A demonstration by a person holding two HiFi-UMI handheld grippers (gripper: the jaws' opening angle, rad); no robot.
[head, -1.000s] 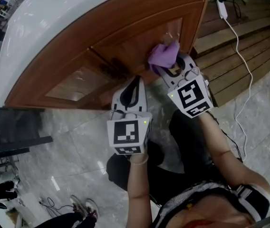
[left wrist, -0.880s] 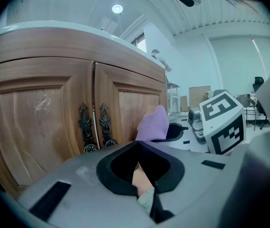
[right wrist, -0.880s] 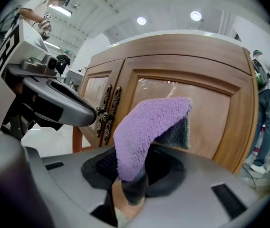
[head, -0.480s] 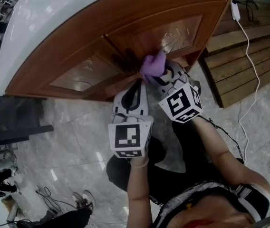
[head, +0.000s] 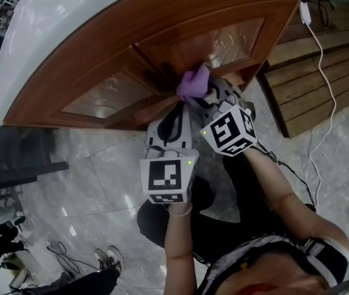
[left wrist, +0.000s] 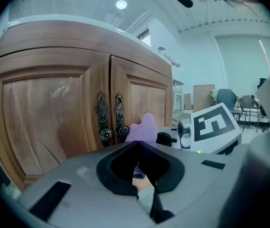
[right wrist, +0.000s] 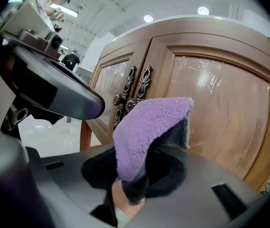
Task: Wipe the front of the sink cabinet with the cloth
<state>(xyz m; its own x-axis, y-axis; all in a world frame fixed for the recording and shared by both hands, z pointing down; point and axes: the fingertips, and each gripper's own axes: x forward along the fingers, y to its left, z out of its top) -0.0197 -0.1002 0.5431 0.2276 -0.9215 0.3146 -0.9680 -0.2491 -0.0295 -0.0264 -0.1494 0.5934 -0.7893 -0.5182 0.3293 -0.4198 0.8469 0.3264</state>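
Currently, we hold the left gripper (head: 177,106) clenched on nothing, just short of the sink cabinet (head: 101,54). At centre, the ornate handles (right wrist: 134,93) sit where the two doors meet. The purple cloth (right wrist: 147,127), pinched in the right gripper (head: 206,96), sits at the right door, just beside those handles. Risk: we judge that a stroke across the seam could snag the cloth on the handles and pull it from the grip, or tug a door open.
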